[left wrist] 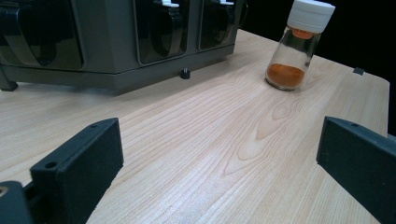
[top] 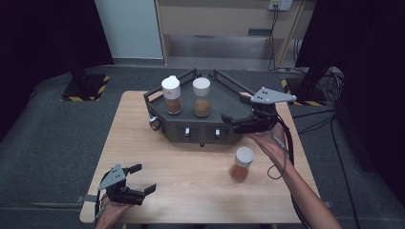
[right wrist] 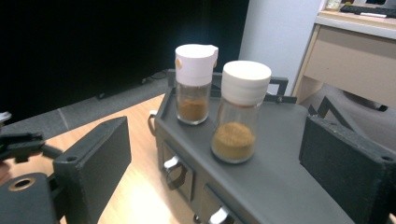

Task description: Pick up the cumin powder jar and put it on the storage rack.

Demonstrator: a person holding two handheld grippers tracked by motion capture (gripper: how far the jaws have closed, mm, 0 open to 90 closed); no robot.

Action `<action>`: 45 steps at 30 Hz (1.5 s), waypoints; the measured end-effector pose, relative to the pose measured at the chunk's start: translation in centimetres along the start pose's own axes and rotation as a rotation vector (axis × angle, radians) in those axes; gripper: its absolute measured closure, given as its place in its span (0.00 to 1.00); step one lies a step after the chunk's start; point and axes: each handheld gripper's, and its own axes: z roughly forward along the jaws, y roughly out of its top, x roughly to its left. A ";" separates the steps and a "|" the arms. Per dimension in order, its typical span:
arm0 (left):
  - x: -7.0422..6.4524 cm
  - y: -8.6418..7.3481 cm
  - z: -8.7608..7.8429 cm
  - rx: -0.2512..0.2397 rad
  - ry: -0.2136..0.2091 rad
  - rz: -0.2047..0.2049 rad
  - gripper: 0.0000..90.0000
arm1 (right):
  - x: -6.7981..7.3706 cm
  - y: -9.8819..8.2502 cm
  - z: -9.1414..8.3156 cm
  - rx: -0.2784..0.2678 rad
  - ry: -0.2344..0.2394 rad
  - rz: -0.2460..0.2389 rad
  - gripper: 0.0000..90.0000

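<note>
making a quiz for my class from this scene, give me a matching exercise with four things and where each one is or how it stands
Things:
1. jar with the spout cap
2. jar with the round cap
3. jar of orange powder
4. left hand-held gripper

Places or states:
A. on the bare wooden table, in front of the rack
B. on top of the dark rack, nearer its right side
C. low over the table's near left corner, jaws apart with nothing between them
D. on top of the dark rack, nearer its left end

Pairs: 1-D, 2-B, 3-A, 4-C
</note>
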 end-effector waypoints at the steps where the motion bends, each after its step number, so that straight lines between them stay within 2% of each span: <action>1: 0.0 0.0 0.0 -0.001 0.000 -0.001 0.00 | 0.0 -0.3 -0.3 -0.004 0.004 -0.001 0.10; 7: 0.0 0.0 0.0 -0.002 -0.001 0.000 0.00 | 0.4 -3.0 -2.6 -0.013 -0.004 -0.002 0.09; 14: -0.1 0.0 0.0 -0.003 0.003 0.002 0.00 | 0.8 -5.8 -5.1 -0.028 -0.010 0.025 0.09; 21: 0.0 -0.1 -0.1 -0.006 0.006 0.000 0.00 | 1.7 -8.6 -7.4 -0.030 -0.049 0.032 0.09; 27: -0.1 -0.1 0.0 -0.003 0.009 0.002 0.00 | 2.1 -11.2 -9.1 -0.029 -0.078 0.061 0.09; 31: -0.1 -0.1 -0.1 -0.005 0.012 0.001 0.00 | 2.5 -13.1 -10.0 -0.037 -0.100 0.089 0.09; 36: -0.1 -0.1 -0.1 -0.005 0.013 0.001 0.00 | 3.2 -15.1 -10.8 -0.039 -0.139 0.096 0.09; 45: -0.1 -0.1 -0.1 -0.006 0.014 0.001 0.00 | 3.7 -17.7 -11.2 -0.026 -0.149 0.126 0.09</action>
